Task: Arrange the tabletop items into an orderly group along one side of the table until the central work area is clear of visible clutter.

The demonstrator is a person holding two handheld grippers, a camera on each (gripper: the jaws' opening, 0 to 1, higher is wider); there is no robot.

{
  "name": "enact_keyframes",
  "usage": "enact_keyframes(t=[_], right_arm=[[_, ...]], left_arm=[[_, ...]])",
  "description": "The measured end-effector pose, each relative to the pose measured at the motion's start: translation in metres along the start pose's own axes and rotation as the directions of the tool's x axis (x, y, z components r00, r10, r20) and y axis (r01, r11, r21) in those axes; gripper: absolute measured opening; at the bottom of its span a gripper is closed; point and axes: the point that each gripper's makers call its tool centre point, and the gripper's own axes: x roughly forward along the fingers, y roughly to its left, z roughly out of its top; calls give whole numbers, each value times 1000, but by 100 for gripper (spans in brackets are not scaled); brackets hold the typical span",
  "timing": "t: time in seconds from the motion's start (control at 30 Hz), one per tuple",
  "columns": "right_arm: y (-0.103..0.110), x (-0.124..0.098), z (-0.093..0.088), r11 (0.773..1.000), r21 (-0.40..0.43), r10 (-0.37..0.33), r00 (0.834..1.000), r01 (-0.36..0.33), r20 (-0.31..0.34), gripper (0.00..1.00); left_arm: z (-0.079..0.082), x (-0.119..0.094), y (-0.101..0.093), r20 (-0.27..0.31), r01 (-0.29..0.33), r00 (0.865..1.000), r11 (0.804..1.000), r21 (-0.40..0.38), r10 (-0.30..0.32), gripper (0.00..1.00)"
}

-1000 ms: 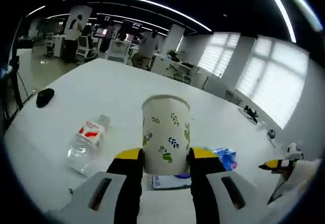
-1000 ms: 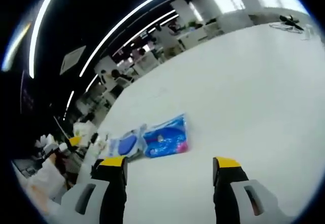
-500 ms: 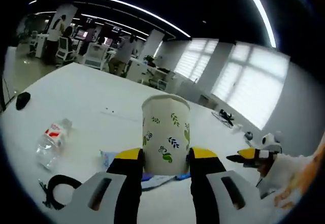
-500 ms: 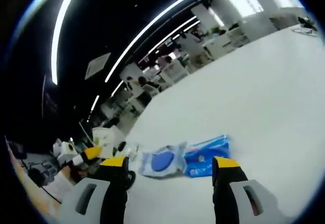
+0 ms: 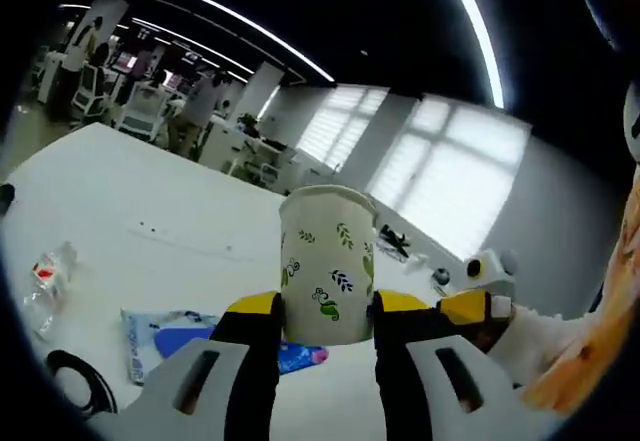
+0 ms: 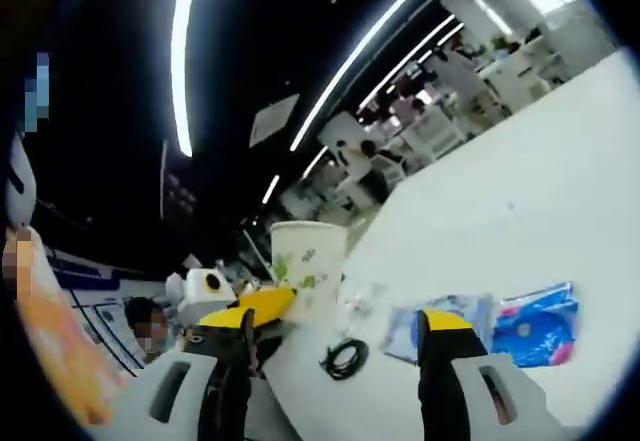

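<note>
The paper cup, white with printed leaves, stood upright between the jaws of the left gripper, which were clamped against its lower sides and carried it above the table. In the right gripper view the same cup appeared at left centre, gripped near its base by the yellow-tipped left gripper.

The right gripper had its jaws spread wide with nothing between them; beyond them lay the table. In the left gripper view this right gripper came in from the right, just beside the cup, with a person's sleeve behind it.

On the table below the cup lay a blue and white packet, flat, partly hidden by the left jaws. A coiled black cable lay near the packet's left end. A clear plastic bottle with a red label lay on its side further left, apart from the packet. In the right gripper view the cable lay between the jaws, and the packet stretched behind the right jaw.

Desks, chairs and people stood in the office beyond the table, under long ceiling light strips; windows with blinds lined the far wall.
</note>
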Motion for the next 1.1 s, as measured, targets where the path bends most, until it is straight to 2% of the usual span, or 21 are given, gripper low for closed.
enact_keyframes(t=[0.1,0.3,0.43,0.5,0.6,0.63,0.67,0.73,0.77,0.87,0.9,0.97,1.03,1.1], right_arm=[[21,2,13,996,43,78,996,-80,44,69],[52,6,29,982,16,185,979,-187,84,72],[58,10,23,978,9,206,976,-207,64,69],[57,10,18,981,-5,196,979,-196,54,69],[52,8,13,984,-26,178,984,-177,28,61],[51,7,14,985,-19,173,985,-172,31,59],[48,7,14,988,-20,156,987,-156,32,56],[38,6,16,993,-74,98,995,-95,36,48],[41,7,14,990,-88,111,993,-109,27,49],[34,10,8,985,-157,70,998,-69,-2,49],[32,11,5,983,-177,57,998,-58,-10,48],[28,12,2,982,-184,35,999,-37,-15,48],[24,11,3,978,-209,14,1000,-16,-9,46],[18,9,11,970,-241,-16,1000,21,26,45]], left_arm=[[8,5,-22,21,66,998,998,11,-66,35],[10,10,-51,17,174,985,985,3,-175,35],[5,11,-70,6,247,969,969,7,-247,35],[3,11,-75,-6,265,964,964,26,-265,35],[-2,9,-83,-30,308,951,950,55,-307,35],[-1,10,-80,-33,302,953,947,112,-300,35],[-7,8,-82,-62,310,950,943,118,-305,35],[-14,7,-84,-116,313,949,924,219,-294,35],[-14,9,-81,-117,291,956,927,236,-271,35],[-22,9,-78,-159,286,955,921,265,-251,35],[-27,10,-75,-185,280,955,912,299,-232,36],[-30,10,-73,-201,269,957,895,356,-208,36],[-32,9,-70,-209,260,959,890,374,-192,36],[-33,5,-63,-216,245,961,891,381,-172,39]])
